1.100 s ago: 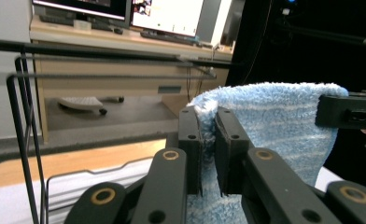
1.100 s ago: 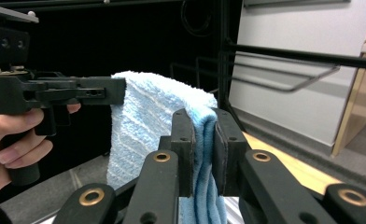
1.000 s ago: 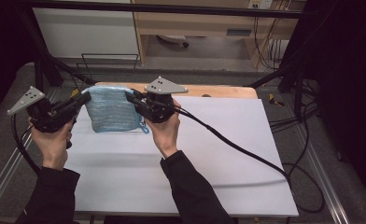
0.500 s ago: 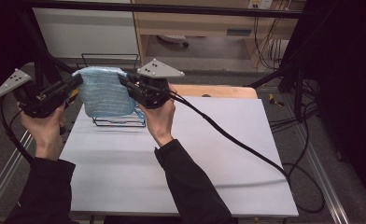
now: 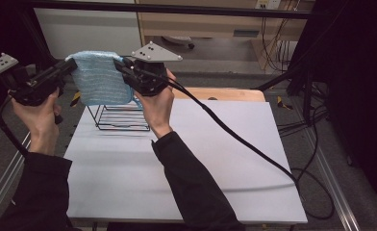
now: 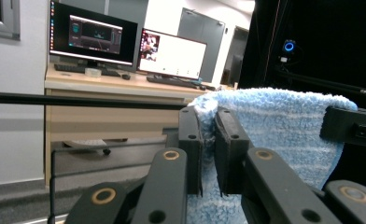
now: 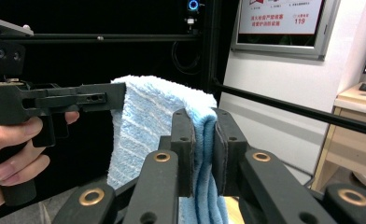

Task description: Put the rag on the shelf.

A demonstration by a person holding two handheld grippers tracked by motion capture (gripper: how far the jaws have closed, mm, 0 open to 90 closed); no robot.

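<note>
A light blue striped towel [image 5: 99,78] hangs folded in the air above the table's far left, held up by both grippers. My left gripper [image 5: 70,66] is shut on the towel's left top corner; its own view has the fluffy towel [image 6: 284,126] pinched between the black jaws [image 6: 208,140]. My right gripper [image 5: 121,65] is shut on the right top corner, and in its view the towel [image 7: 146,126] drapes down between the jaws [image 7: 204,144], with the left gripper [image 7: 120,97] clamping the far edge.
A black wire rack [image 5: 121,117] stands on the white table [image 5: 225,159] right under the hanging towel. A thick black cable [image 5: 234,139] trails from the right gripper across the table. A wooden board [image 5: 220,94] lies along the far edge.
Both grippers have lifted the towel off the wire rack and raised it higher; the rack now stands uncovered beneath it.
</note>
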